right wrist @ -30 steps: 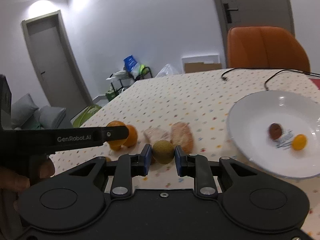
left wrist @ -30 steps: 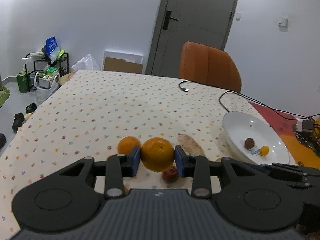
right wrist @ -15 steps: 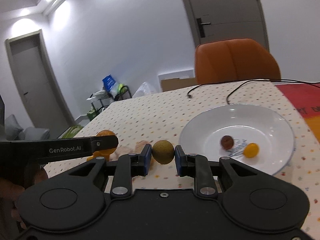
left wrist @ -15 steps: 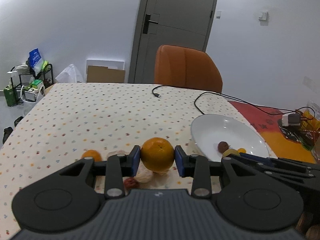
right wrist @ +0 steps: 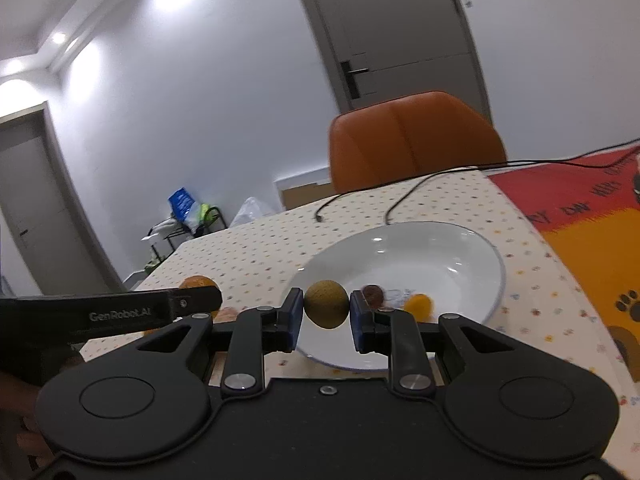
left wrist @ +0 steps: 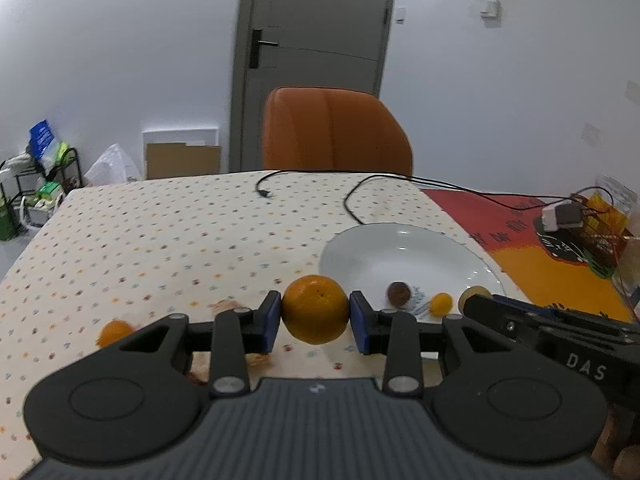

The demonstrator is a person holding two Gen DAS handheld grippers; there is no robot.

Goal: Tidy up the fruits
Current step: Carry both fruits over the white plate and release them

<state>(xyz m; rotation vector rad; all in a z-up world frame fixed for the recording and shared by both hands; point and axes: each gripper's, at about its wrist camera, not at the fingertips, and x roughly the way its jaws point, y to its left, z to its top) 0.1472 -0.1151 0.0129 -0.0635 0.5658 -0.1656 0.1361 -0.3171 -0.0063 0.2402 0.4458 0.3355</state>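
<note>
My left gripper (left wrist: 315, 316) is shut on a large orange (left wrist: 315, 309), held above the table just left of the white plate (left wrist: 376, 252). My right gripper (right wrist: 325, 318) is shut on a small olive-green round fruit (right wrist: 326, 304), hanging over the near rim of the white plate (right wrist: 472, 248). In the plate lie a dark brown fruit (left wrist: 398, 294) and a small yellow-orange fruit (left wrist: 441, 303), the same pair showing as the brown fruit (right wrist: 373, 293) and the yellow fruit (right wrist: 418, 303). Another orange (left wrist: 114, 331) rests on the dotted cloth at the left.
A black cable (left wrist: 360, 188) runs across the far side of the table. An orange chair (left wrist: 336, 132) stands behind it. A red and orange mat (left wrist: 520, 240) with small items lies to the right of the plate. Pale fruit pieces (left wrist: 226, 306) sit near the left fingers.
Both grippers have carried their fruit to the right, toward the plate. The plate now sits closer and more central in both views; the loose fruits have slipped to the left.
</note>
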